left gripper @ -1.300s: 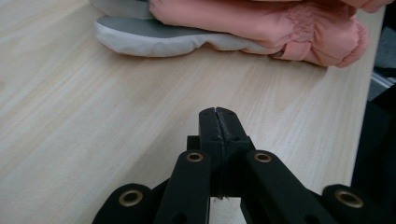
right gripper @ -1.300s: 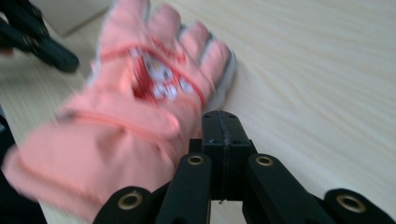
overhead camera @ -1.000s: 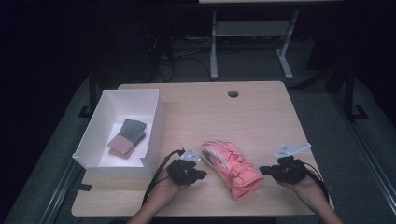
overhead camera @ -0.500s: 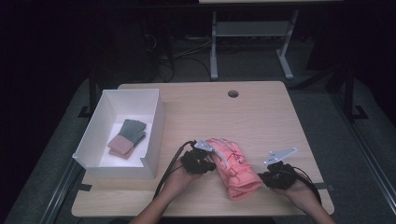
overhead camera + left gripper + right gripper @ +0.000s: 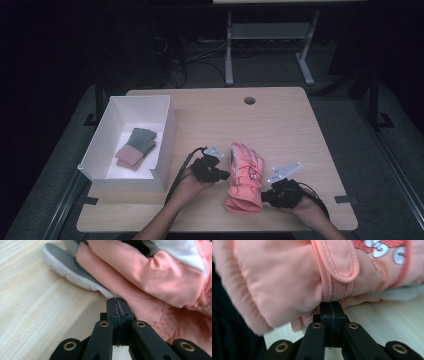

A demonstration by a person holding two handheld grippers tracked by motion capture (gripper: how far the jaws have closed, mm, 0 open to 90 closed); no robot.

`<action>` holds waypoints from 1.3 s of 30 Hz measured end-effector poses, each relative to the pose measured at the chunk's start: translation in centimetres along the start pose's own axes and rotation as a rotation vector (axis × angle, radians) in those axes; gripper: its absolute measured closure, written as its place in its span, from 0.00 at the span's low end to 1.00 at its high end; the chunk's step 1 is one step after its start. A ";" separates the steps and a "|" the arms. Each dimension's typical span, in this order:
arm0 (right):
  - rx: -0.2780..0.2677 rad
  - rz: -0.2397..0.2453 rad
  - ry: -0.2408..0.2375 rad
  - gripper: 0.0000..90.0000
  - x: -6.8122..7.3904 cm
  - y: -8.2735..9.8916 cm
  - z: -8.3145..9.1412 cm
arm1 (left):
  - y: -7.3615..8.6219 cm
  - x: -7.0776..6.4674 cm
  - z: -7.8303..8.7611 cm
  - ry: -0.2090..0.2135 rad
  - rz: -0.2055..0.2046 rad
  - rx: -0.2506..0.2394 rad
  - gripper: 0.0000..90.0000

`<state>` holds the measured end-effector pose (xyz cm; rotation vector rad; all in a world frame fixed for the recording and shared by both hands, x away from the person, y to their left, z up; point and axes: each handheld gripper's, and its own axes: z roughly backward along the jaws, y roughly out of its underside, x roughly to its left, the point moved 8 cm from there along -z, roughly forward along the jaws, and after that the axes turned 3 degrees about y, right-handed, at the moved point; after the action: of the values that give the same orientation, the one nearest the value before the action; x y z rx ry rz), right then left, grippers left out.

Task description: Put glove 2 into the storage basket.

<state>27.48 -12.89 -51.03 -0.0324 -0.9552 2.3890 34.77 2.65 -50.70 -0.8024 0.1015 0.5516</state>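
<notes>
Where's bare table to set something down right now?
Free: the table's far half, between the white box and right edge, apart from the cable hole. Crowded: near edge, where left gripper and right gripper flank the pink gloves.

A glove (image 5: pixel 244 176) lies on the table (image 5: pixel 290 130), right of a box (image 5: pixel 164 131).

I take this for a lab or recording room. A light wooden table (image 5: pixel 280 125) with a cable hole (image 5: pixel 249 100) stands on grey carpet (image 5: pixel 350 125) in a dark room. Loose cables (image 5: pixel 180 60) lie at upper centre, beside a metal stand's legs (image 5: pixel 270 50). Black rails (image 5: pixel 395 165) flank the table.
</notes>
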 end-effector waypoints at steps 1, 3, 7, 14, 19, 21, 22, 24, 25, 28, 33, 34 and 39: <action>0.001 0.004 -0.006 1.00 0.3 -0.1 -0.2 | 0.0 0.1 0.1 0.004 0.002 -0.002 1.00; 0.005 0.028 -0.014 1.00 0.8 -0.4 -0.7 | -0.1 0.3 0.2 0.005 0.003 -0.004 1.00; 0.002 0.043 -0.047 1.00 2.0 -1.2 -1.7 | -0.1 0.7 0.6 0.005 0.009 -0.012 1.00; 0.020 0.091 -0.058 1.00 3.5 -2.1 -3.2 | -0.4 1.5 1.6 -0.021 0.026 -0.025 1.00; -0.020 0.063 -0.038 1.00 2.4 -1.6 -1.6 | -1.7 1.5 3.2 -0.032 0.026 -0.065 0.90; -0.034 0.033 -0.024 1.00 1.9 -1.2 -0.7 | -2.3 1.2 3.8 -0.025 0.017 -0.083 0.78; -0.038 0.024 -0.018 1.00 1.7 -1.1 -0.4 | -2.9 0.9 4.1 -0.015 0.022 -0.094 0.73; -0.035 -0.001 0.002 1.00 1.0 -0.6 0.1 | -3.7 0.4 4.6 -0.011 0.005 -0.106 0.60; -0.037 0.001 0.011 1.00 0.8 -0.5 0.2 | -4.2 0.1 4.8 -0.009 0.001 -0.114 0.55; -0.031 -0.007 0.040 1.00 0.2 -0.2 0.6 | -5.2 -0.9 5.0 0.012 -0.022 -0.133 0.41; -0.036 -0.016 0.052 1.00 -0.2 0.0 0.8 | -6.1 -1.7 3.2 0.066 -0.028 -0.076 0.21; -0.033 -0.019 0.055 1.00 -0.2 0.0 0.8 | -6.1 -1.8 2.8 0.073 -0.032 -0.064 0.20; -0.031 -0.025 0.062 1.00 -0.4 0.2 0.9 | -5.9 -2.1 0.6 0.090 -0.064 -0.010 0.17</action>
<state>27.52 -13.73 -50.57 -0.1043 -0.9580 2.3367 35.92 -1.15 -45.78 -0.8373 0.1554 0.4565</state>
